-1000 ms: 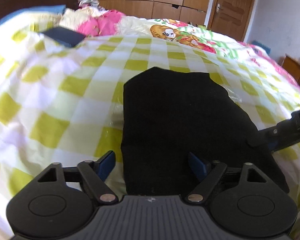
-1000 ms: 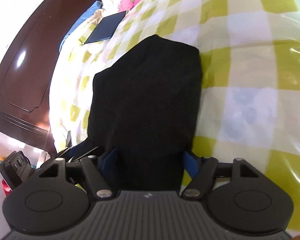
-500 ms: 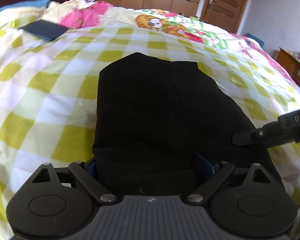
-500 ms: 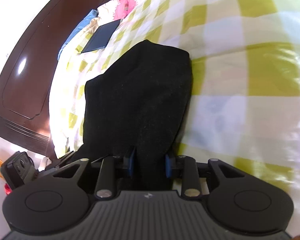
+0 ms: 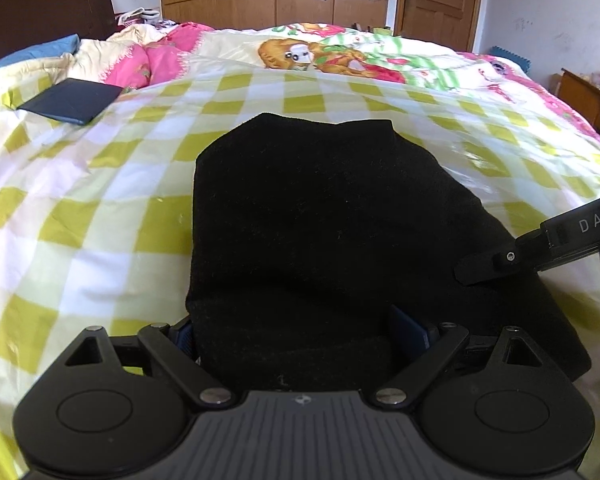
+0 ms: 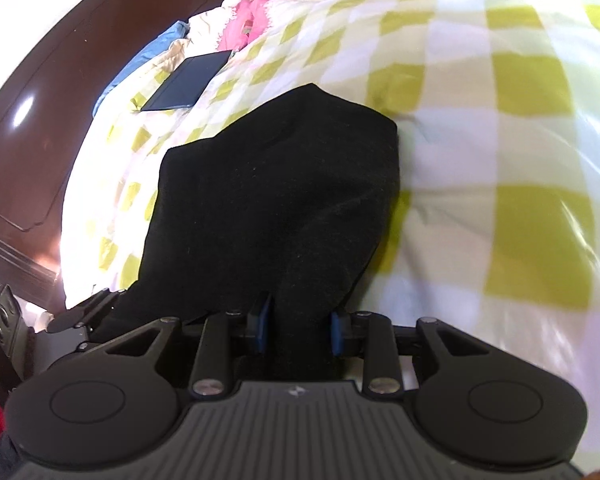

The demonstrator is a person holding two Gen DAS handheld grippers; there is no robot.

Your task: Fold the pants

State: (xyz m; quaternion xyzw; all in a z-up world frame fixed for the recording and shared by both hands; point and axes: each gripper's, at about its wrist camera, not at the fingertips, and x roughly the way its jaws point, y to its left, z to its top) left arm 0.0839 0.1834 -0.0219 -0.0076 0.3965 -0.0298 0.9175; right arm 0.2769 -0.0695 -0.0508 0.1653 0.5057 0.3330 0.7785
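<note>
Pants (image 5: 324, 240) lie between both grippers: right gripper (image 6: 300, 330) pinches them; left gripper (image 5: 296, 334) unclear.

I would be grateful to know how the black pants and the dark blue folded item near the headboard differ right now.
The black pants are the larger bundle, near the cameras; the dark blue item is smaller, flat and farther off. The right gripper pinches the pants' near edge, and the left gripper straddles it; nothing touches the blue item. Both lie on the checked bedspread.
</note>
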